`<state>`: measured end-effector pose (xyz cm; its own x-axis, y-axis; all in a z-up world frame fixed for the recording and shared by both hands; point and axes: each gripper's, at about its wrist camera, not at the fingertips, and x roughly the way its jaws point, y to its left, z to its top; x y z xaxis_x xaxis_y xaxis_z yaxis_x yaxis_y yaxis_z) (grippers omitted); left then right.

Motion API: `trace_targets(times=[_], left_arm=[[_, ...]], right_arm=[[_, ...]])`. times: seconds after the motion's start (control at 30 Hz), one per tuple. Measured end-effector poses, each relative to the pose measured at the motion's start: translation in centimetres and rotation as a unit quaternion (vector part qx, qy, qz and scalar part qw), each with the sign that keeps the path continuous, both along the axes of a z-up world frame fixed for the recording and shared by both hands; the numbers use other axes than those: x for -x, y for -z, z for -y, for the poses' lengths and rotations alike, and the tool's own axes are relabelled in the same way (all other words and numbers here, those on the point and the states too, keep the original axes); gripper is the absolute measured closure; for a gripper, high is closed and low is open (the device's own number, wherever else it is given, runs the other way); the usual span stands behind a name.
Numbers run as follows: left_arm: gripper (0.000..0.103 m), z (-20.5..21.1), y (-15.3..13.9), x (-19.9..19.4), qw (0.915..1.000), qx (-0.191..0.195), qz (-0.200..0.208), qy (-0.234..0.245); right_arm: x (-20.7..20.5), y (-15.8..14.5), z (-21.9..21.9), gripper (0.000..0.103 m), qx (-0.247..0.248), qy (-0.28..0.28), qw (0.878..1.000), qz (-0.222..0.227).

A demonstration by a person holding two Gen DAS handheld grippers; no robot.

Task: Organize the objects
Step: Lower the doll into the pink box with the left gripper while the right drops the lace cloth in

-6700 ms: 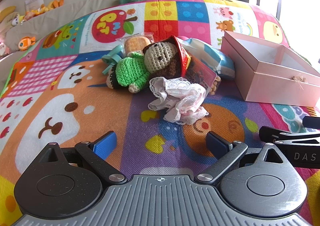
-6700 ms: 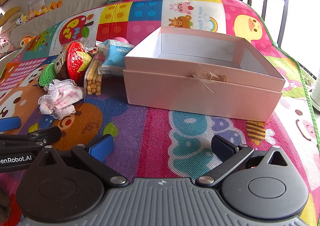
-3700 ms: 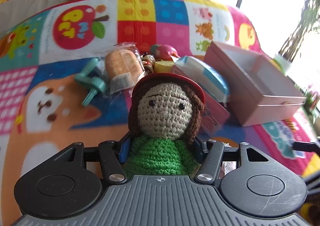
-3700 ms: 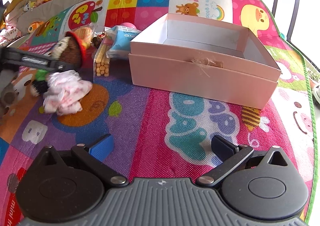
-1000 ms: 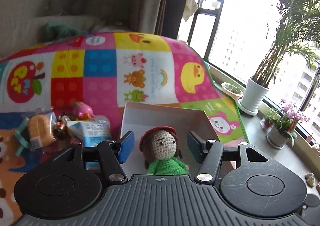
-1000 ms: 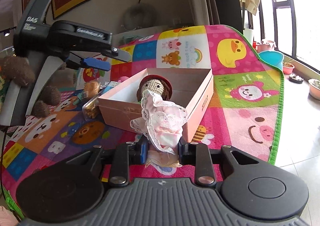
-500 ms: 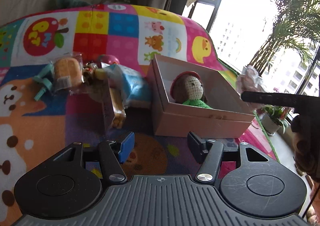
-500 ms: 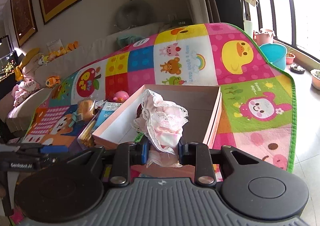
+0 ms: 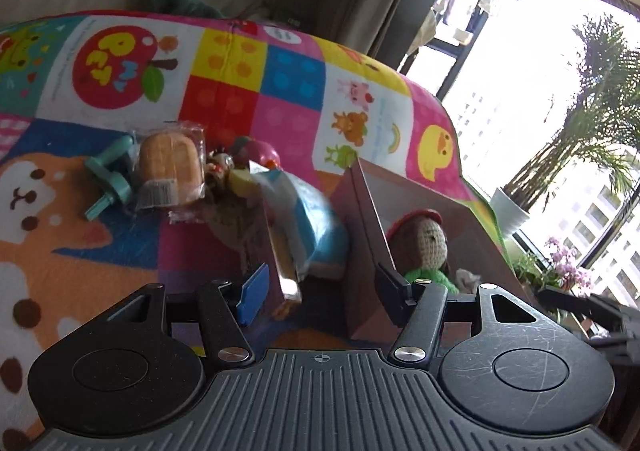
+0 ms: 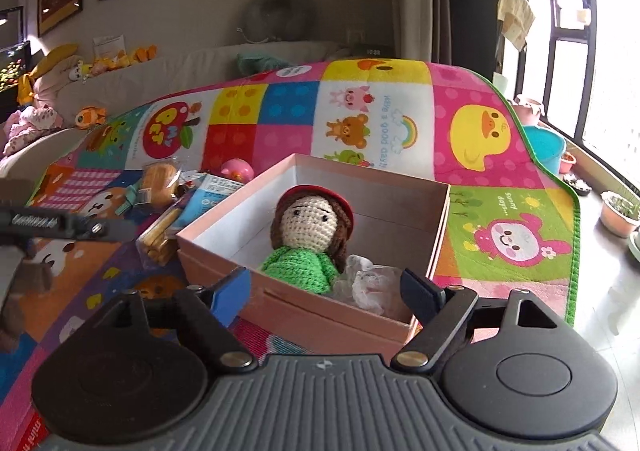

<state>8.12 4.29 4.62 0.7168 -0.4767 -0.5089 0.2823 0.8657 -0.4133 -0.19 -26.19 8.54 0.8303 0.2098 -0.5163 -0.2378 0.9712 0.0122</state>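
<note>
Since a moment ago our lace cloth [image 10: 370, 283] has dropped from the right gripper [image 10: 326, 289], whose jaws are opening and empty, into the pink box [image 10: 304, 317] beside the crochet doll [image 10: 310, 235]. Our left gripper [image 9: 320, 283] stands half open, holding nothing, near the snack packs [image 9: 172, 167].

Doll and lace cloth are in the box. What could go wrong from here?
1. Right claw is opening low over the pink box; pulling back could catch the lace cloth.
2. Left claw sits by the box wall; reaching the biscuit stick pack could shove it.
</note>
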Motion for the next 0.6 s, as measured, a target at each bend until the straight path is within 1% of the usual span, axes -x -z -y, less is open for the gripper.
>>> trace_targets(times=[0.07,0.13,0.17,0.2,0.23,0.27,0.3,0.33,0.4,0.47,0.53,0.57,0.6], left_arm=[[0.040,0.7,-0.1,-2.5,0.9998,-0.003,-0.013,-0.015],[0.040,1.4,0.0,-4.9,0.9986,0.000,-0.037,-0.036],[0.041,1.8,-0.1,-5.8,0.9977,0.008,-0.051,-0.044],[0.042,2.2,-0.3,-6.3,0.9974,0.022,-0.056,-0.041],[0.041,2.7,-0.4,-6.6,0.9974,0.037,-0.054,-0.030],[0.041,3.2,-0.4,-6.9,0.9974,0.044,-0.053,-0.023],[0.041,3.9,-0.4,-7.2,0.9974,0.037,-0.057,-0.026],[0.042,4.4,-0.1,-7.7,0.9972,0.023,-0.064,-0.032],[0.043,4.9,0.6,-8.9,0.9961,0.001,-0.074,-0.048],[0.044,4.9,0.7,-9.8,0.9954,-0.016,-0.065,-0.069],[0.045,4.9,0.9,-10.9,0.9924,-0.043,-0.072,-0.090],[0.048,4.9,1.3,-11.4,0.9914,-0.048,-0.076,-0.095],[0.052,5.0,1.4,-11.5,0.9916,-0.054,-0.070,-0.094]], right_arm=[[1.4,0.4,-1.1,0.021,0.017,-0.021,0.999,0.017],[2.5,1.1,-2.6,0.021,0.068,-0.025,0.996,0.046],[2.9,1.5,-3.2,0.021,0.094,-0.022,0.994,0.060],[3.2,2.0,-3.5,0.021,0.111,-0.017,0.991,0.068],[3.3,2.3,-3.5,0.021,0.116,-0.012,0.991,0.071],[3.3,2.4,-3.2,0.021,0.108,-0.012,0.992,0.067],[3.4,2.6,-2.8,0.021,0.093,-0.015,0.994,0.060],[3.5,2.8,-2.5,0.021,0.082,-0.016,0.995,0.054],[3.5,3.3,-2.1,0.021,0.080,-0.013,0.996,0.049],[3.5,3.7,-1.7,0.021,0.077,-0.010,0.996,0.044],[3.5,4.2,-1.2,0.021,0.073,-0.005,0.996,0.041],[3.5,4.4,-1.0,0.021,0.072,-0.001,0.997,0.039],[3.4,4.6,-0.7,0.021,0.069,0.006,0.997,0.037]])
